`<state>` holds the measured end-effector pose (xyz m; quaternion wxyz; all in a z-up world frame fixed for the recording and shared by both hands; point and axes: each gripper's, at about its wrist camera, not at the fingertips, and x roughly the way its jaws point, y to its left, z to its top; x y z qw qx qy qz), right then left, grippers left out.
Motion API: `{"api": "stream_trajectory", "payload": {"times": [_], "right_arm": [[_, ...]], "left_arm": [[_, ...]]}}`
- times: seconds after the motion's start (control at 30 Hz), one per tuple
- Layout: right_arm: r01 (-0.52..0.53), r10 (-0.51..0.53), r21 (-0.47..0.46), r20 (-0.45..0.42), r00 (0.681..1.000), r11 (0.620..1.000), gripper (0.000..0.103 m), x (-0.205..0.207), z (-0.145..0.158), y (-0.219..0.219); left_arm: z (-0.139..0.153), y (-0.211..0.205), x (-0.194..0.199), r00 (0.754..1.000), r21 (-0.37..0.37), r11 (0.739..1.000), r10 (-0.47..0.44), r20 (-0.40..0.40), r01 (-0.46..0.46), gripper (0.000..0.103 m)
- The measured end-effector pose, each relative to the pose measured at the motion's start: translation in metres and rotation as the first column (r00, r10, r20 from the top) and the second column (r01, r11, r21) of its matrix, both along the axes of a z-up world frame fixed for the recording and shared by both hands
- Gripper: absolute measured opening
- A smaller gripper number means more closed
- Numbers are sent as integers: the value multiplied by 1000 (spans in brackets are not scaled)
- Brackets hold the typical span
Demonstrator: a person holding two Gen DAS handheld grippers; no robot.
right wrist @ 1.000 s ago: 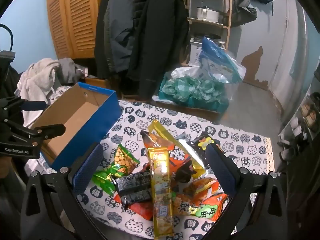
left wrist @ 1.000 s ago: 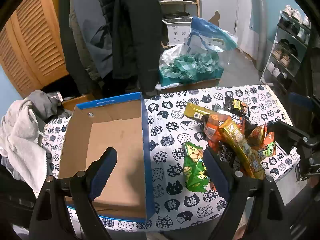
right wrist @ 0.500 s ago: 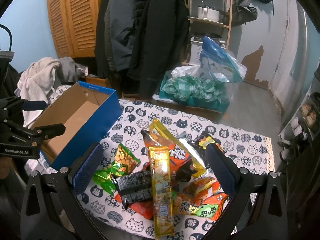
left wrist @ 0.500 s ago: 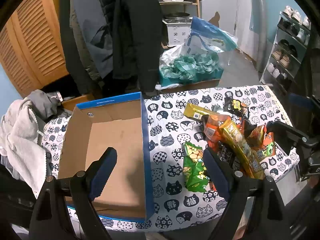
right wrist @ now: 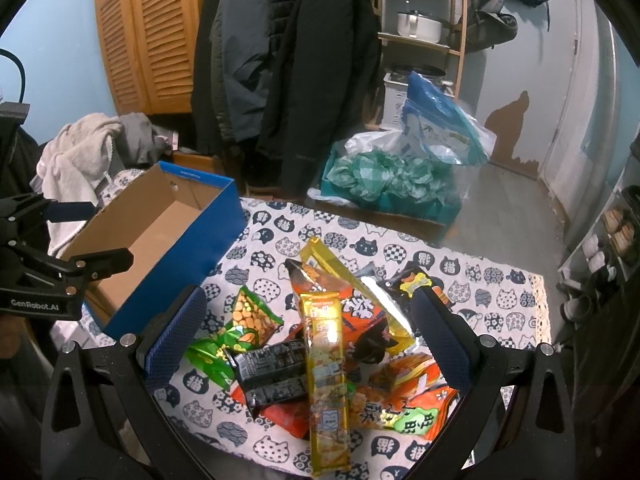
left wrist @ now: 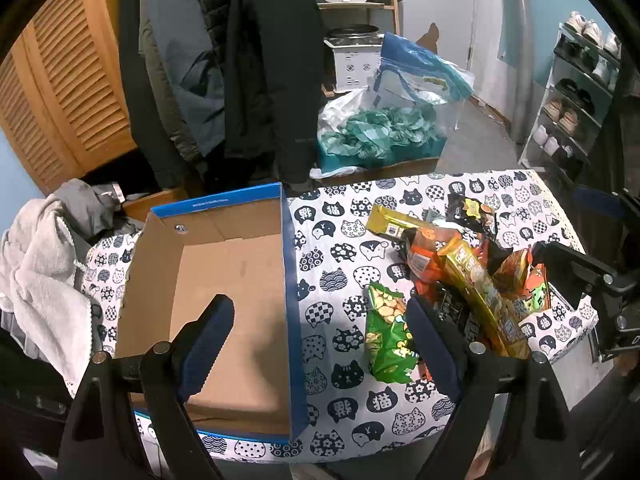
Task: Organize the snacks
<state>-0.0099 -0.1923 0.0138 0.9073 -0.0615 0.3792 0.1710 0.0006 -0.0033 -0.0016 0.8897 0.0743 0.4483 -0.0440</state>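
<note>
For the first pick, I think it is best to take the top item, the long yellow packet (right wrist: pixel 326 368), by its middle w/ fingers across the narrow side, so nothing under it slides. The right gripper (right wrist: pixel 308 324) is wide open above the snack pile (right wrist: pixel 360 360), lower centre of the right view. The left gripper (left wrist: pixel 320 332) is also open & empty, over the edge of the blue box (left wrist: pixel 286 264), centre-left in its view; the green bag (left wrist: pixel 386 340) lies just beside its right finger.
</note>
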Motion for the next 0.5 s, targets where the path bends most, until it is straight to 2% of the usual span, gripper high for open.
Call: {"api": "stream_trajectory", "payload": {"times": [0.5], "right_arm": [[0, 0, -1, -2, 1000, 1000, 100, 1, 0, 1]], "left_arm": [[0, 0, 0, 1000, 0, 1000, 0, 1, 0, 89]]}}
